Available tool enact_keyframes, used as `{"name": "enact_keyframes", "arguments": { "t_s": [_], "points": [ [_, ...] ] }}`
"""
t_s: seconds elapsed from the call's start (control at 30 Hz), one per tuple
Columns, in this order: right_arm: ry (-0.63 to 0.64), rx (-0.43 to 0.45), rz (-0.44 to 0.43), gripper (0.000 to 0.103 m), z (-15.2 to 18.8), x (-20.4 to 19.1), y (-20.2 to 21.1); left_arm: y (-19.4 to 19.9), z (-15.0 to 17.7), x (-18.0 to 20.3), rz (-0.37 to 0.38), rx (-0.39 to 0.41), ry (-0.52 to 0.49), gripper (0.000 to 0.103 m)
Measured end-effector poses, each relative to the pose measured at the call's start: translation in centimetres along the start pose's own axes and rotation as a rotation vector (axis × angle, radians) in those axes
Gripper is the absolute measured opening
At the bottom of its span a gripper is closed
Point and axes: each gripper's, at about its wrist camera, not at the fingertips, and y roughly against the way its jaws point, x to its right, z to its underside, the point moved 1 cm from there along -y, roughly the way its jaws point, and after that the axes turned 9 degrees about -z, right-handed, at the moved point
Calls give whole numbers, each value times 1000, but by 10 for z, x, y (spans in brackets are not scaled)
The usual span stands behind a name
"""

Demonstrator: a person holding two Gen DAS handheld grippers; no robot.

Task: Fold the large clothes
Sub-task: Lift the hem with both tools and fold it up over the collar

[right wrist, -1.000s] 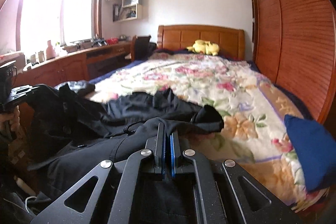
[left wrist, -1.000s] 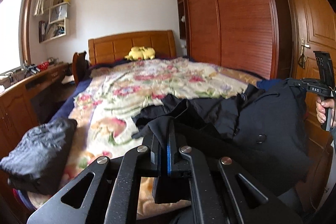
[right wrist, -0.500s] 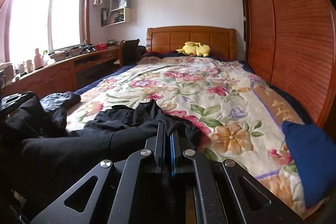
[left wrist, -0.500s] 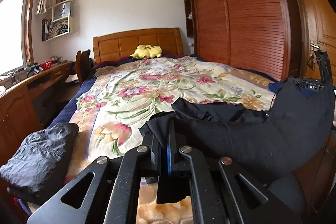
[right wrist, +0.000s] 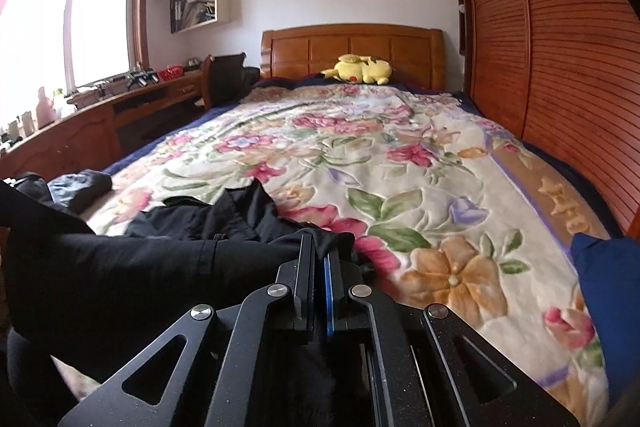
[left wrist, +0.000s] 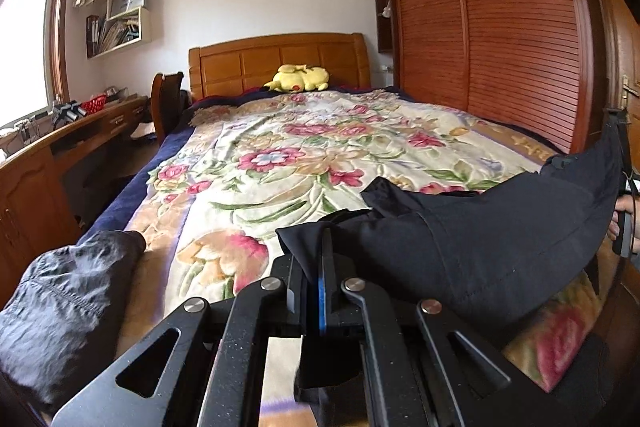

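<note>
A large black garment point(left wrist: 480, 239) hangs stretched between my two grippers over the foot of the bed. My left gripper point(left wrist: 323, 247) is shut on one edge of it. My right gripper point(right wrist: 319, 251) is shut on the other edge, and it also shows at the far right of the left wrist view point(left wrist: 622, 163), held by a hand. The garment's far end point(right wrist: 208, 211) still lies on the floral blanket point(right wrist: 400, 155). The part hanging below the grippers is hidden.
A dark grey folded garment point(left wrist: 60, 311) lies at the bed's near left corner. A blue pillow point(right wrist: 608, 287) lies at the right edge. A yellow plush toy point(left wrist: 300, 79) sits by the headboard. A wooden desk point(left wrist: 36, 167) runs on the left, a wardrobe point(left wrist: 500, 35) on the right.
Both grippers have lifted and pulled the black garment back toward the foot of the bed. It is now stretched taut between them, with less of it lying on the blanket.
</note>
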Motion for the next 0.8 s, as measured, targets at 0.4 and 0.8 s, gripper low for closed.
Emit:
{"name": "enact_keyframes", "arguments": {
  "t_s": [0.4,0.8],
  "points": [
    [12,-66,29,3,4,11,-65,-77,11,2,-27,-91,-2,4],
    [26,-121,60,3,0,13,-86,-107,13,11,-43,-127,-26,4]
  ]
}}
